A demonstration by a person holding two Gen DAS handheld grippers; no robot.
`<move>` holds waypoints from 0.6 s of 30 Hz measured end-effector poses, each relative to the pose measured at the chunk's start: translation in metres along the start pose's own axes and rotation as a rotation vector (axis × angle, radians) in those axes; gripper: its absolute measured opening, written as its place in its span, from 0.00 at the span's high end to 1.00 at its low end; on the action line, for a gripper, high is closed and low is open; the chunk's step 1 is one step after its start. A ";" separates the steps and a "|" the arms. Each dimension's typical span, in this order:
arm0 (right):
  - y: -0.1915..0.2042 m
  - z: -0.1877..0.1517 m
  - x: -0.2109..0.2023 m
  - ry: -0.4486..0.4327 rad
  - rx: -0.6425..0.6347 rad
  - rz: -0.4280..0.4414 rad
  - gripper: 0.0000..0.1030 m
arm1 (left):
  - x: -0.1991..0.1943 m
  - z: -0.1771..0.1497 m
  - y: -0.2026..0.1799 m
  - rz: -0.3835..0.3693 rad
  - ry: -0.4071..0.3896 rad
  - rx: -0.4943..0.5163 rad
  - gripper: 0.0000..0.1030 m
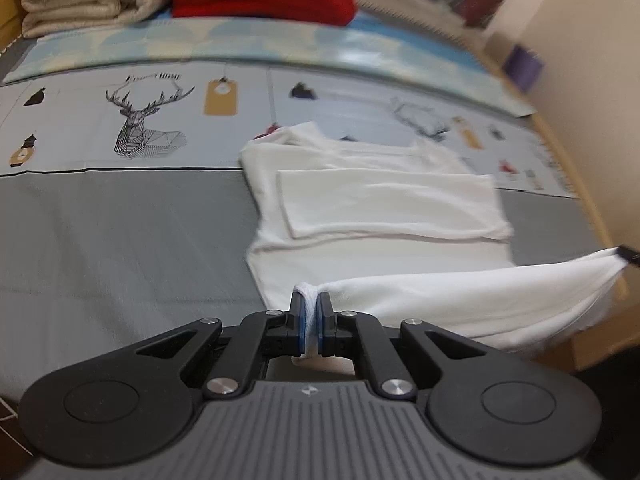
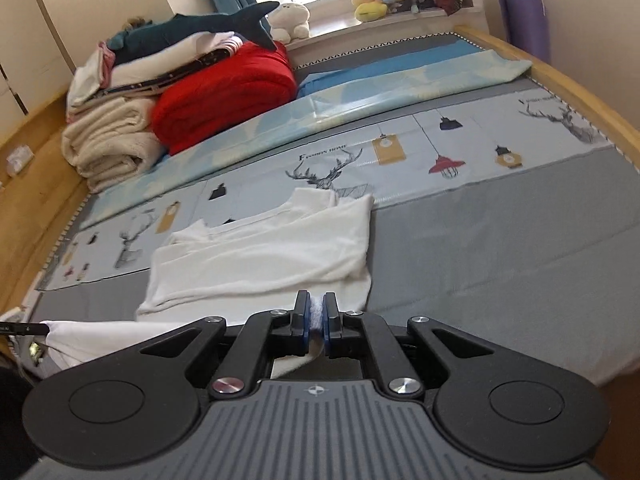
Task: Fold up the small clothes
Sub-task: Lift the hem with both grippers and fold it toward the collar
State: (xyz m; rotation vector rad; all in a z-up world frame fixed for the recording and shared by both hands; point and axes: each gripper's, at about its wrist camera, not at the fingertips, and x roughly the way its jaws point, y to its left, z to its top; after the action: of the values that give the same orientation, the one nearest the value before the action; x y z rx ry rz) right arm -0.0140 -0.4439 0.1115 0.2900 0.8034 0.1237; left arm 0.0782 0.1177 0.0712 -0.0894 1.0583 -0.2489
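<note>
A small white shirt (image 1: 380,200) lies flat on the bed with its sleeves folded in over the body. My left gripper (image 1: 311,297) is shut on one corner of the near hem, and white cloth bunches between its blue pads. The hem stretches right, lifted off the bed, to the black tip of my right gripper (image 1: 629,255). In the right wrist view, the right gripper (image 2: 316,297) is shut on the other hem corner of the shirt (image 2: 260,256). There the lifted edge runs left to the left gripper (image 2: 20,327) at the frame's edge.
The bed cover (image 2: 500,240) is grey with a deer-print band. At the head lie a red blanket (image 2: 228,96), a cream blanket (image 2: 112,144), stacked clothes and a shark plush (image 2: 208,24). A wooden bed frame (image 2: 580,96) runs along the wall, with a purple roll (image 2: 524,24) beyond it.
</note>
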 end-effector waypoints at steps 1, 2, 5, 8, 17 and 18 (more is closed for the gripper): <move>0.001 0.009 0.012 0.000 -0.013 -0.009 0.95 | 0.015 0.011 0.003 0.015 0.014 0.012 0.95; 0.002 0.018 0.024 0.005 -0.015 -0.020 0.95 | 0.030 0.025 0.004 0.029 0.033 0.018 0.95; 0.000 0.044 0.067 0.030 0.001 -0.045 0.95 | 0.069 0.056 0.014 0.039 0.047 0.038 0.95; -0.008 0.062 0.112 0.065 0.017 -0.084 0.95 | 0.097 0.078 0.030 0.048 0.037 -0.009 0.94; -0.022 0.074 0.189 0.103 0.059 -0.134 0.95 | 0.143 0.108 0.040 0.070 0.085 -0.094 0.94; -0.022 0.078 0.193 0.091 0.063 -0.134 0.95 | 0.146 0.110 0.043 0.074 0.088 -0.108 0.94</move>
State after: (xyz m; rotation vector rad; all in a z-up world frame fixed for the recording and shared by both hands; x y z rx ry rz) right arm 0.1759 -0.4386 0.0228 0.2902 0.9153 -0.0147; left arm 0.2488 0.1186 -0.0074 -0.1370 1.1602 -0.1295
